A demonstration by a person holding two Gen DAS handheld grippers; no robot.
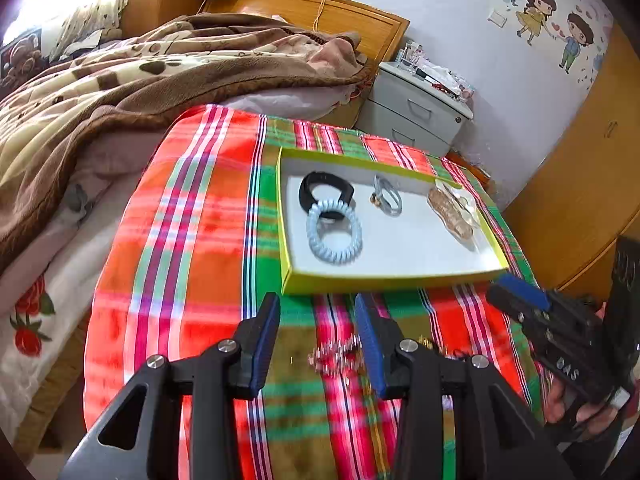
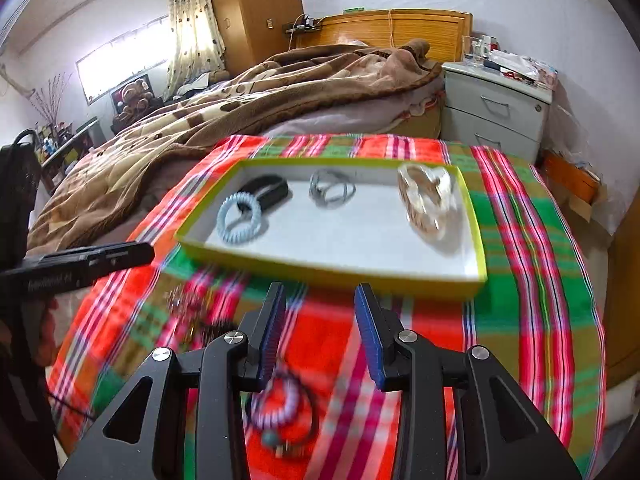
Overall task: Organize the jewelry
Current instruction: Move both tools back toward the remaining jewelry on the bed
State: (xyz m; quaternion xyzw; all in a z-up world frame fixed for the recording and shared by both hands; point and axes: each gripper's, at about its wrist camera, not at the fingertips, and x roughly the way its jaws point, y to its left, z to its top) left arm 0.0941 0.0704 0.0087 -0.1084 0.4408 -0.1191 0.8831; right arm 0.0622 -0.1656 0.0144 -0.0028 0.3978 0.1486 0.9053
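Motion-blurred bracelets (image 2: 280,412) sit partly hidden behind the right gripper (image 2: 320,336).

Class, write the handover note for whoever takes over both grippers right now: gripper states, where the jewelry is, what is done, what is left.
Left gripper: open, empty, above the plaid cloth in front of the tray.
Right gripper: open, empty, also short of the tray.
In the yellow-green tray: black band with the pale blue coil bracelet overlapping it, a grey bracelet, and a beige beaded piece.
Still on the cloth: a silver chain by the left gripper, a purple beaded bracelet under the right gripper.
Done: four pieces in the tray.
Left: move the loose pieces in.
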